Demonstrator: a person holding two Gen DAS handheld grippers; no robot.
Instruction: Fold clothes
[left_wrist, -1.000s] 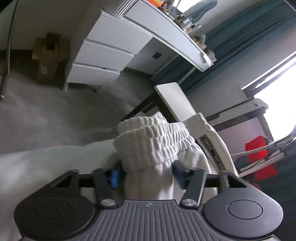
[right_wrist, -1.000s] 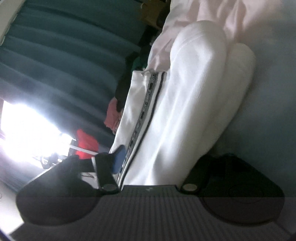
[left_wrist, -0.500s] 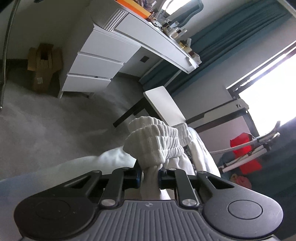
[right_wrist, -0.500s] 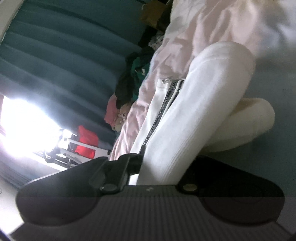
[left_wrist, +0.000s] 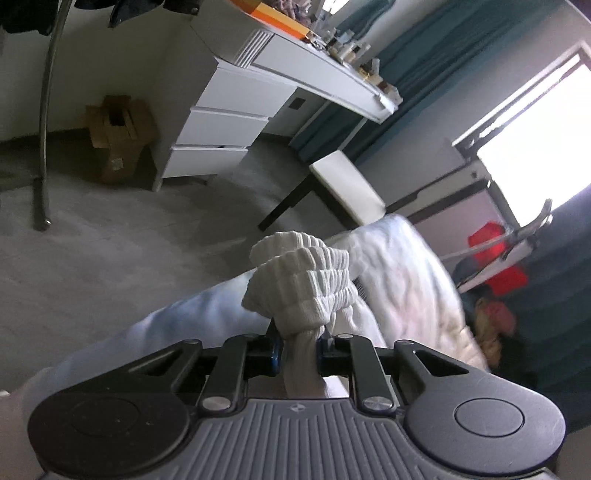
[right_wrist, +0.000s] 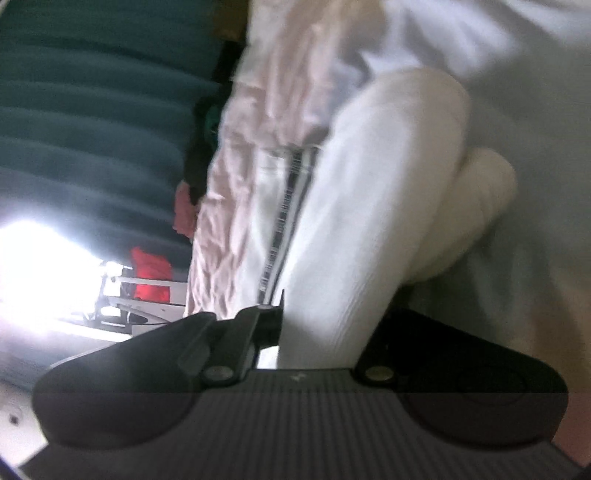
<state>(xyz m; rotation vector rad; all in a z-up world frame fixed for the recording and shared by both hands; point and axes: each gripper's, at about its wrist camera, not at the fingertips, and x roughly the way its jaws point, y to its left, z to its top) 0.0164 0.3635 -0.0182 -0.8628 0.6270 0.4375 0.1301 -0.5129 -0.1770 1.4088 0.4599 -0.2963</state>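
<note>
Left wrist view: left gripper, fingers drawn in tight on the gathered elastic waistband of white trousers; the ribbed band bunches just ahead of the fingertips, the rest of the garment trailing off ahead and to the right over a pale bedsheet. Beyond: white drawer unit, cardboard box, bench.

Right wrist view: right gripper, pinching the white trousers lower down, side stripe to the left of the fingers; the far finger is hidden by cloth. Pink crumpled fabric lies ahead-left.

Step in hand, judged: garment seized at both ends, ready for lifting and laying flat. Next move calls for drawing the two grips apart to tension the cloth, without losing either pinch.
</note>
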